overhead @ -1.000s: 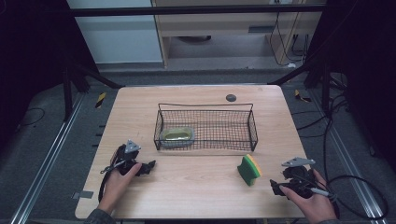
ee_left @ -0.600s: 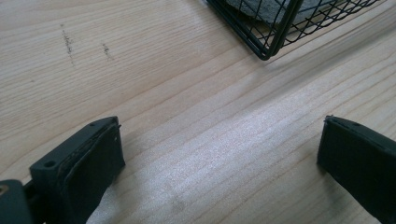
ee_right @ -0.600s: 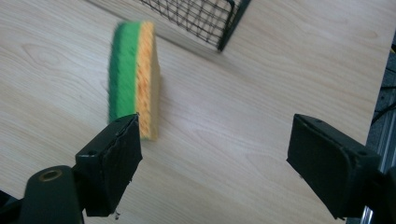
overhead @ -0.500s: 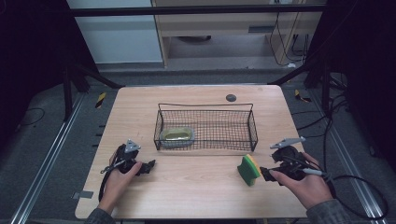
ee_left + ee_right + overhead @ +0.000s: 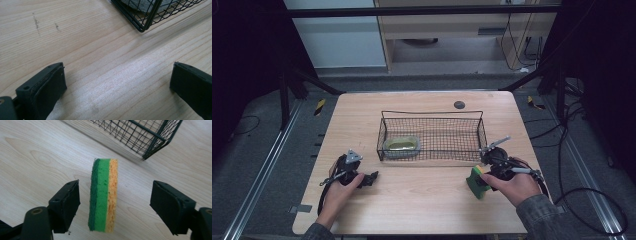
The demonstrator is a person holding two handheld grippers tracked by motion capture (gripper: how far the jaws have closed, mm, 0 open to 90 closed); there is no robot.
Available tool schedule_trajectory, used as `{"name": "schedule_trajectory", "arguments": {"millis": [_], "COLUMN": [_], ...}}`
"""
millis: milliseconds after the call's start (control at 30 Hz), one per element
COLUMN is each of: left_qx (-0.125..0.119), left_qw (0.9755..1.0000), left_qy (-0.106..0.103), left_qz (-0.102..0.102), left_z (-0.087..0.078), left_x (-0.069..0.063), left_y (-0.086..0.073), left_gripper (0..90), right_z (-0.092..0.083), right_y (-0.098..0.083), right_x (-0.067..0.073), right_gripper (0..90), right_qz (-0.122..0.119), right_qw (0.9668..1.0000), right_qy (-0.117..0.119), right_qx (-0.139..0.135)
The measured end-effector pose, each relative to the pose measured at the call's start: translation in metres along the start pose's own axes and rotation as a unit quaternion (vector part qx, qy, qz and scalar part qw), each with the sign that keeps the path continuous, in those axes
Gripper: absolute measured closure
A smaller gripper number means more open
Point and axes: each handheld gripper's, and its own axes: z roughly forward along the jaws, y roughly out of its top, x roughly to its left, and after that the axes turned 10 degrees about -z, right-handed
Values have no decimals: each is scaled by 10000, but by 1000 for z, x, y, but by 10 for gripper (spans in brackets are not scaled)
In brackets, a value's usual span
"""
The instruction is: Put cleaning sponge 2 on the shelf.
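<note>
Currently you are bringing the right gripper (image 5: 484, 175) onto the sponge (image 5: 477, 182), which is standing on edge on the table (image 5: 427, 210) just in front of the wire basket (image 5: 432, 135), near its right front corner. Compared with a second ago, that gripper has travelled from well right of the sponge to straddling it, and its jaws have just been closing. In the right gripper view the sponge (image 5: 103, 195), green and yellow, is sitting between the jaws, but clear gaps are showing on both sides, so the pads are not yet pressing: partly narrowed, holding nothing. The likely meaning is that a pick-up is imminent, with the basket as the probable destination; a grey dish (image 5: 401, 146) holding something yellowish is already lying in its left end. Your left gripper (image 5: 371, 178) is resting on the table in front of the basket's left corner, unmoved, jaws wide apart over bare wood
</note>
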Motion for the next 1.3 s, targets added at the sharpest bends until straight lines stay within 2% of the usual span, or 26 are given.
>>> {"name": "schedule_trajectory", "arguments": {"millis": [133, 433, 467, 500, 533, 567, 633, 767, 800, 833, 933, 1067, 1300], "left_qx": [0, 0, -1, -1, 0, 0, 0, 1, 1, 1, 0, 1, 1], "left_qw": [10000, 10000, 10000, 10000, 10000, 10000, 10000, 10000, 10000, 10000, 10000, 10000, 10000], "left_qy": [4, -2, -3, -3, -5, -5, -6, -8, -9, -9, -8, -8, -7], "left_qz": [-7, -2, -1, -1, 1, 1, 4, 6, 5, 5, 5, 6, 7], "left_z": [0, 1, 1, 1, 1, 1, 1, 1, 1, 1, 1, 1, 1], "left_x": [0, 1, 1, 1, 1, 1, 1, 1, 1, 1, 1, 1, 1], "left_y": [0, 1, 1, 1, 1, 1, 1, 1, 1, 1, 1, 1, 1], "left_gripper": [0, 0, 0, 0, 0, 0, 0, 0, 0, 0, 0, 0, 0], "right_z": [14, 27, 31, 31, 33, 34, 34, 26, 19, 19, 6, -3, -20], "right_y": [2, 2, 3, 3, 3, 3, 2, 2, 3, 3, 3, 3, 1], "right_x": [2, 2, 3, 3, 3, 3, 2, -4, -9, -9, -21, -30, -46], "right_gripper": [295, 388, 444, 444, 582, 624, 642, 649, 649, 649, 649, 649, 649], "right_qz": [-52, -114, -120, -120, -191, -184, -215, -199, -155, -155, -133, -120, -76], "right_qw": [9999, 9992, 9989, 9989, 9986, 9985, 9984, 9988, 9993, 9993, 9997, 9998, 9999], "right_qy": [52, 259, 331, 331, 342, 362, 365, 379, 314, 314, 176, 95, -118], "right_qx": [145, 274, 323, 323, 363, 379, 361, 245, 156, 156, 82, 91, -83]}}
